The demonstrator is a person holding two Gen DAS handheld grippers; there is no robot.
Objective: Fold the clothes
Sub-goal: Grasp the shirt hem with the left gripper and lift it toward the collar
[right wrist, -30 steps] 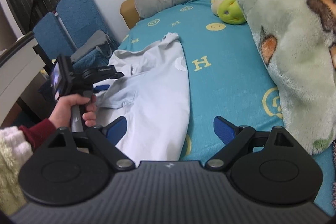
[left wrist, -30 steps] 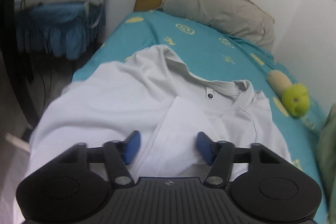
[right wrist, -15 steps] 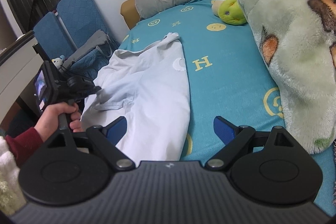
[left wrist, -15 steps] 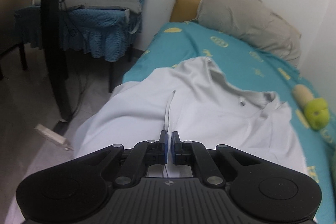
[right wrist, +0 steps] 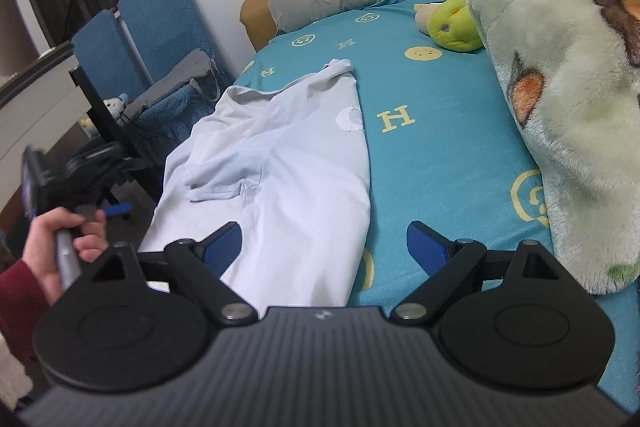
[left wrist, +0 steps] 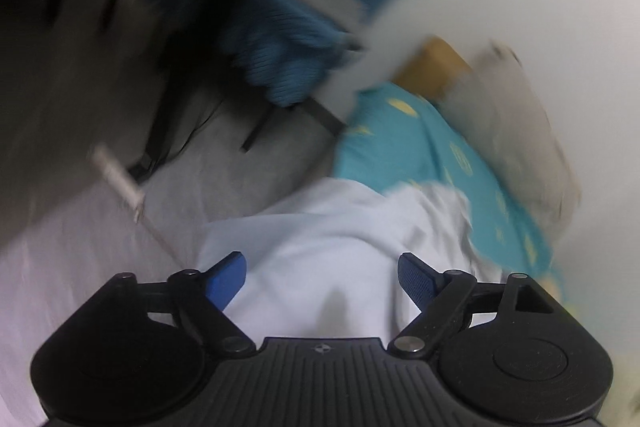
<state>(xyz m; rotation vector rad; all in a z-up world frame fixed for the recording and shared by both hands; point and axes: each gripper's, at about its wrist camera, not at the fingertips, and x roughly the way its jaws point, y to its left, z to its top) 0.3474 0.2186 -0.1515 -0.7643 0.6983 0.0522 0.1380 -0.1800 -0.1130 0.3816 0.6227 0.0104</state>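
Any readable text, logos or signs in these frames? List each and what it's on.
"H": printed in yellow on the teal bedsheet, repeated among smiley faces.
White patch on the pale shirt: no letters legible.
Small emblem on each hand-held gripper's body: too small to read.
Left wrist view: too blurred, nothing readable.

The whole frame is smeared and tilted. At the bottom, the left gripper [left wrist: 322, 277] is seen with its jaws opening; the blue pads [left wrist: 224, 281] are set wide apart and nothing is pressed between them. Just beyond them, in the lower middle, a pale shirt [left wrist: 340, 235] is spread over the edge of the turquoise bed sheet [left wrist: 424, 143]. A grey pillow [left wrist: 516, 131] is seen at the right. A blue chair [left wrist: 288, 55] is placed in the upper middle, and grey floor [left wrist: 224, 179] is seen at the left.
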